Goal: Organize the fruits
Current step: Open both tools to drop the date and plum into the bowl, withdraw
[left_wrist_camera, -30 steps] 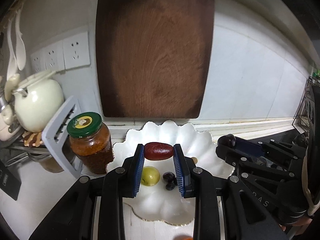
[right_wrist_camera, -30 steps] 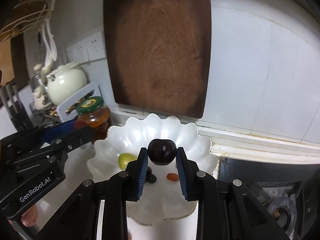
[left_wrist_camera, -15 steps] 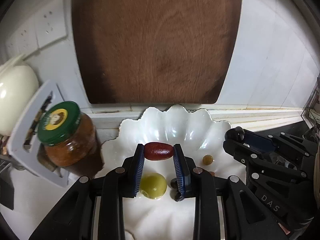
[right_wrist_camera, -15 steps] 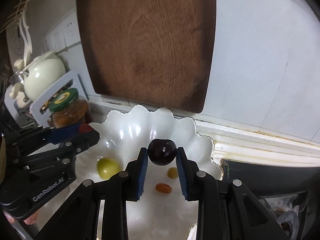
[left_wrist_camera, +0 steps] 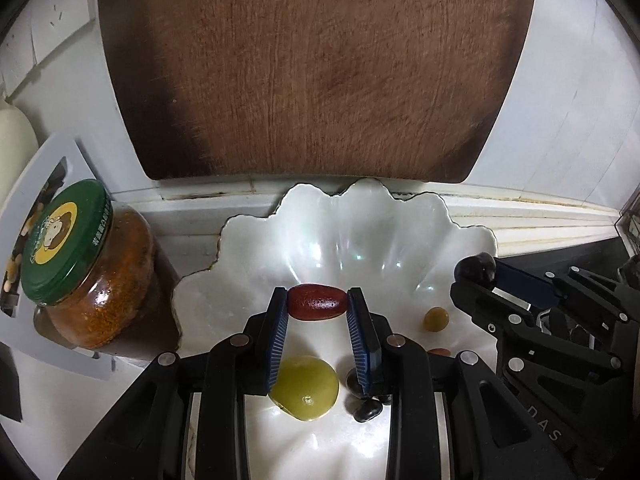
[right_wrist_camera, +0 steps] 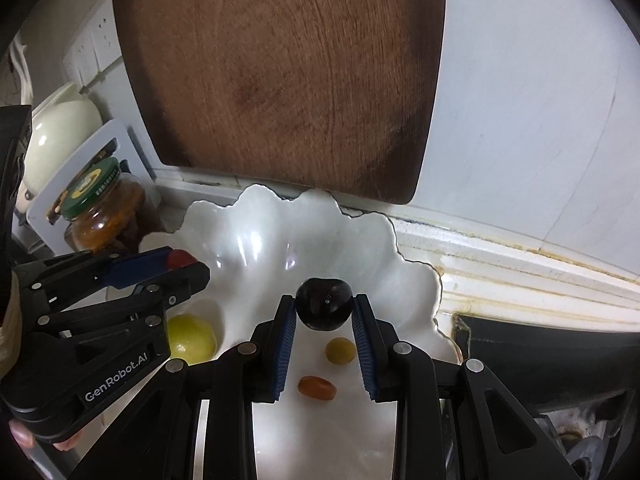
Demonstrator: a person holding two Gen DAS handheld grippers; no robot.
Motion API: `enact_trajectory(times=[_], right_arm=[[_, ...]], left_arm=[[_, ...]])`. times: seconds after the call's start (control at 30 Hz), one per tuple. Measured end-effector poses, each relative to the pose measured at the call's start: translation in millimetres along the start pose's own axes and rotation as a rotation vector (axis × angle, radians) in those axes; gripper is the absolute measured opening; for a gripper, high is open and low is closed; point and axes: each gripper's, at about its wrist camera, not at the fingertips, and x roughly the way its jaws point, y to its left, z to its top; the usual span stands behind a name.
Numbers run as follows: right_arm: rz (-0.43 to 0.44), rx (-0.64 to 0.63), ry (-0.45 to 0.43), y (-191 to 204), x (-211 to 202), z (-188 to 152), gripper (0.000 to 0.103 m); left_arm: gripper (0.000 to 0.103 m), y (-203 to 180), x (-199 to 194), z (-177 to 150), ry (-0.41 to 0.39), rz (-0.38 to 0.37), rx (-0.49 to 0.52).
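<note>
Over the white scalloped dish [left_wrist_camera: 460, 236], both grippers hang tilted downward, each carrying one fruit. Left gripper [left_wrist_camera: 318, 304]: blue ribbed pads pinch a dark red oblong fruit [left_wrist_camera: 317, 303] by its two ends, above the dish's middle. Right gripper [right_wrist_camera: 324, 309]: pads pinch a round, near-black cherry [right_wrist_camera: 324, 309] across its widest part, over the right half of the dish. Judgement: step in hand is setting both fruits into the dish. Best done by lowering each close to the glossy floor before letting go, since round, smooth-skinned fruit would roll on the glazed, fluted surface; aim for bare patches, off the fruit already lying there. Lying in the dish: a large yellow-green fruit [left_wrist_camera: 306, 388] at near left, a small olive-yellow berry [right_wrist_camera: 340, 351], a small orange-red oval [right_wrist_camera: 317, 387], and small black berries [left_wrist_camera: 366, 408]. Surroundings: matte brown wooden cutting board [left_wrist_camera: 312, 68] leaning on the far white wall; glass jar with green lid [left_wrist_camera: 80, 268] left of the dish.
</note>
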Motion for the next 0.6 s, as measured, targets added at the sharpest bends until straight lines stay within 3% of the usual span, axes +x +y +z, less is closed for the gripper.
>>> enact_trajectory(times=[0.13, 0.27, 0.6], right_arm=[[-0.003, 0.003, 0.013, -1.6, 2.6, -1.3, 0.032], [-0.018, 0.002, 0.005, -2.0, 1.0, -3.5, 0.04], [-0.041, -0.007, -0.056, 0.9, -36.3, -14.5, 0.04]], left_arm=[[0.041, 0.2, -4.7, -0.2, -0.015, 0.018, -0.004], [0.044, -0.2, -13.6, -0.6, -0.034, 0.047, 0.006], [0.053, -0.1, -57.8, -13.6, -0.136, 0.107, 0.03]])
